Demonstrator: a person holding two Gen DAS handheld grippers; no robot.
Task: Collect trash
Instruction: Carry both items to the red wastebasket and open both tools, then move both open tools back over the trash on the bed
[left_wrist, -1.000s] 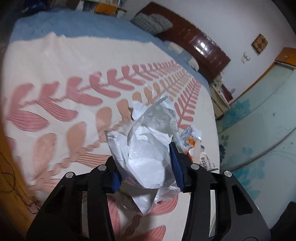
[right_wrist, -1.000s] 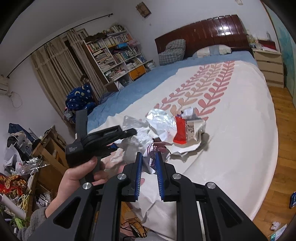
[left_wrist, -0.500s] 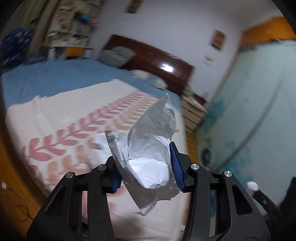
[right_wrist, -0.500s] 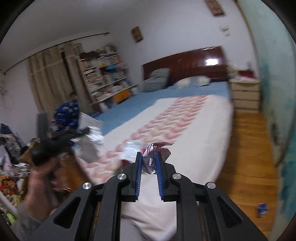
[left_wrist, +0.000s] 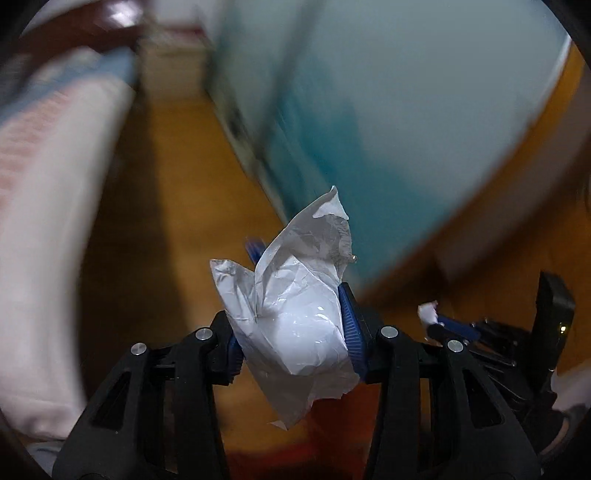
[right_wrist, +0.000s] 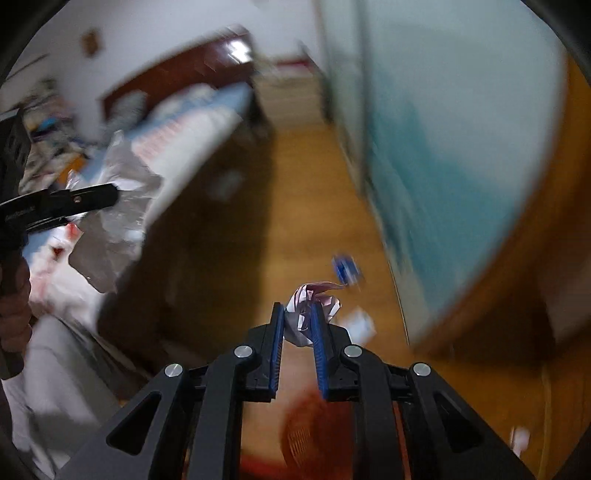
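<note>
The left claw (left_wrist: 291, 341) is closed on a crumpled silver wrapper (left_wrist: 295, 317), which sticks out above and below its fingers. The right claw (right_wrist: 298, 332) is nearly closed and pinches a small paper scrap (right_wrist: 308, 308) at its tips. Both are in the air above the wooden floor (right_wrist: 314, 206), beside the bed (left_wrist: 44, 229). A red basket (right_wrist: 317, 432) is under the right claw.
</note>
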